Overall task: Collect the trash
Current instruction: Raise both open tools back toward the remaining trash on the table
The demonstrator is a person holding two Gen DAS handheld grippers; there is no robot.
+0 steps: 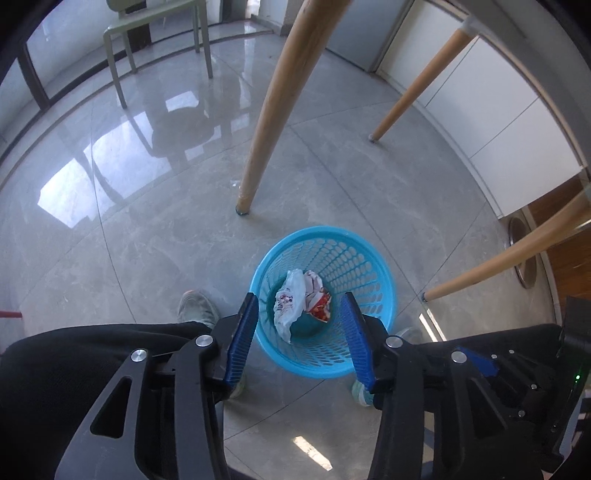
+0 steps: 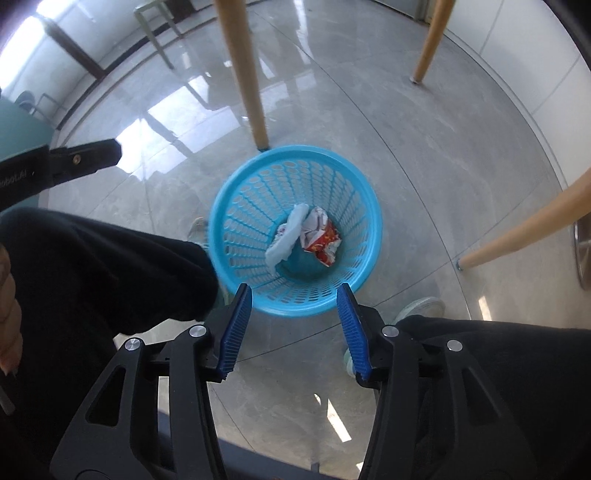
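A blue perforated trash basket (image 1: pixel 364 254) stands on the grey tiled floor; it also shows in the right wrist view (image 2: pixel 243 206). Inside lie a crumpled white bag (image 1: pixel 290 304) and a red and white wrapper (image 1: pixel 318 300), also seen in the right wrist view as the white bag (image 2: pixel 286 236) and the wrapper (image 2: pixel 323 234). My left gripper (image 1: pixel 300 306) is open and empty, held above the basket's near rim. My right gripper (image 2: pixel 294 295) is open and empty, just short of the basket's near rim. Part of the left gripper (image 2: pixel 85 157) shows at the left of the right wrist view.
Wooden table legs (image 1: pixel 275 107) stand just beyond the basket and to the right (image 1: pixel 517 254). A green chair (image 1: pixel 155 26) stands far back. White cabinets (image 1: pixel 491 122) line the right wall. The person's black-trousered legs (image 1: pixel 92 354) and shoes (image 1: pixel 195 308) flank the basket.
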